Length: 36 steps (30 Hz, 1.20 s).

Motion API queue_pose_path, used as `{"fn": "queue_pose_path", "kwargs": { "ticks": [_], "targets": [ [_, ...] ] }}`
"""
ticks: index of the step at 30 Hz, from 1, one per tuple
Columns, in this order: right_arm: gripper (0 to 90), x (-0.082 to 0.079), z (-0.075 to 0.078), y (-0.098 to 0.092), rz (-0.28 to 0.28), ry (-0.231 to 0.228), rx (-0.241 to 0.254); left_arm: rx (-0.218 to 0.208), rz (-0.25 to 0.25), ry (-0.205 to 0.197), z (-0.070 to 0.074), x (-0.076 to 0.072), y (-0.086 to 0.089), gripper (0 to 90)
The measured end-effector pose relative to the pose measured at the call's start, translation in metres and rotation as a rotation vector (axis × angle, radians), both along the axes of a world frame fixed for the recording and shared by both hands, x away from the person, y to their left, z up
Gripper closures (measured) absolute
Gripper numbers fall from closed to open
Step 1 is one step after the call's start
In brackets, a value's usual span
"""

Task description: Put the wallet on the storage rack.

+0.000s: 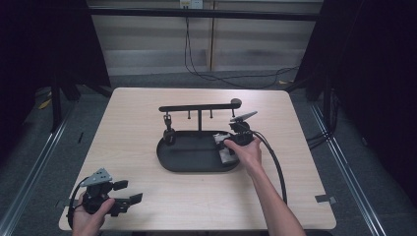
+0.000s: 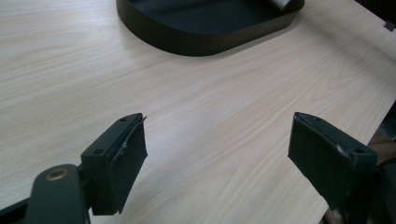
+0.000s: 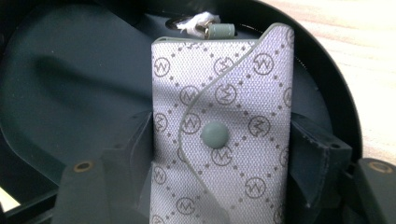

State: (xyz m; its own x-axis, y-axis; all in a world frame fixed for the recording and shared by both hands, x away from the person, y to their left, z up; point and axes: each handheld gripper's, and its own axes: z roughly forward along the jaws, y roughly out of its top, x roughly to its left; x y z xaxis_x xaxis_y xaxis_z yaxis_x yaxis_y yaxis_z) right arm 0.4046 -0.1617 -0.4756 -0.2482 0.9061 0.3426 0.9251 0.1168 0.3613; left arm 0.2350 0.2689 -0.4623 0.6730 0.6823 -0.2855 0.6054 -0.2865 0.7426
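On the wooden table (image 1: 147,196) we see a black tray (image 1: 196,160) holding the patterned pouch (image 3: 222,140) at its right end, flanked by our right gripper (image 3: 219,154), grip unclear, while our left gripper (image 2: 217,154) gapes empty.
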Motion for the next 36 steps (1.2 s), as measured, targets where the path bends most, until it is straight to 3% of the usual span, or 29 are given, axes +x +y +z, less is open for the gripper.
{"fn": "queue_pose_path", "kwargs": {
  "ticks": [11, 18, 20, 26, 36],
  "targets": [
    [21.2, -0.009, 0.005, -0.005, 0.004, -0.06, 0.036, 0.002, 0.004, 0.001, 0.0, 0.0, 0.0, 18.9],
    [16.8, -0.018, 0.021, -0.012, 0.01, -0.134, 0.058, -0.01, 0.037, 0.025, -0.001, 0.002, 0.001, 19.0],
    [16.8, -0.024, 0.025, -0.017, 0.014, -0.167, 0.069, -0.016, 0.046, 0.026, -0.001, 0.003, 0.003, 19.0],
    [16.9, -0.037, 0.028, -0.031, 0.023, -0.198, 0.068, -0.012, 0.054, 0.024, -0.002, 0.004, 0.004, 18.9],
    [20.5, -0.061, 0.032, -0.062, -0.005, -0.274, 0.118, -0.015, 0.076, 0.024, -0.002, 0.005, 0.008, 18.9]
  ]
}}
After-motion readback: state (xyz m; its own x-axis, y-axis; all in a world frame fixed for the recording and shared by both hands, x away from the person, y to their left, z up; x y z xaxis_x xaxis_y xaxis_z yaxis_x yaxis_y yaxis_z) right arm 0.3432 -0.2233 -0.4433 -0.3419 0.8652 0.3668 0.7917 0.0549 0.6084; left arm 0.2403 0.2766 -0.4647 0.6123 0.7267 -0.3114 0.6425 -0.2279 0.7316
